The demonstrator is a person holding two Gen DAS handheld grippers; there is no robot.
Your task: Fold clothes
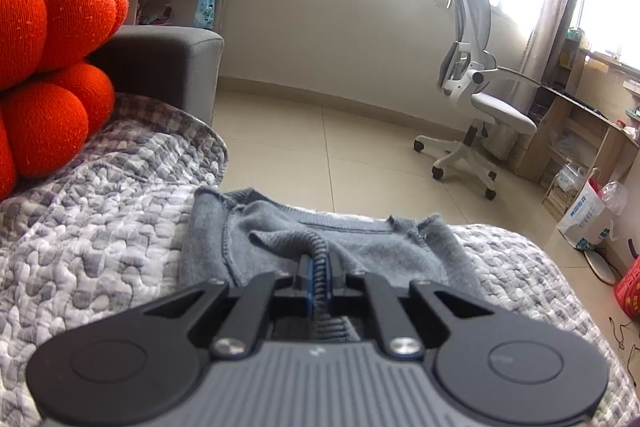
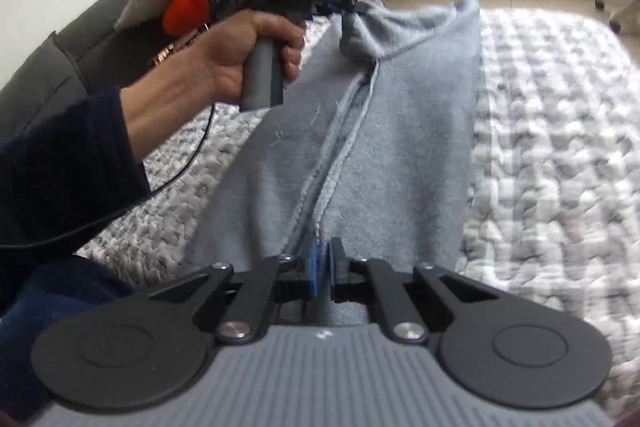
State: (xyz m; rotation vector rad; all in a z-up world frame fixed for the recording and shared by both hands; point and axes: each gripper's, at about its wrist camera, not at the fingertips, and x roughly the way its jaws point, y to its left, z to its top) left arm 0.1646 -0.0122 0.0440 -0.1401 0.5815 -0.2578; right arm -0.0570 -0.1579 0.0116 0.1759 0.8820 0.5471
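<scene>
A: Grey knit sweater [image 2: 400, 147] is lying on the quilted cover [image 2: 560, 147], drawn into a long narrow shape, and you are holding it at both ends. Your left gripper [image 1: 318, 267] is pinching a ribbed edge, jaws nearly together with the knit running between them. Your right gripper [image 2: 324, 263] is doing the same at the near end, jaws almost closed on a seamed edge.

B: So what are you flagging?

A: Slip, mainly. Each pair of jaws is gripping only a thin strip of knit; ahead of both, the body of the sweater is hanging slack. If you are pulling the ends apart while lifting, the rib may be sliding out from between the left jaws.

B: Anything else?

A: Two seamed edges [image 2: 340, 131] are meeting just ahead of the right jaws. Whether both layers are caught there, I cannot tell. If only one is, the fold is going to open unevenly. Also, the cable [image 2: 192, 163] trailing under your left hand [image 2: 240, 55] is lying near the cloth and could be snagging it.
</scene>
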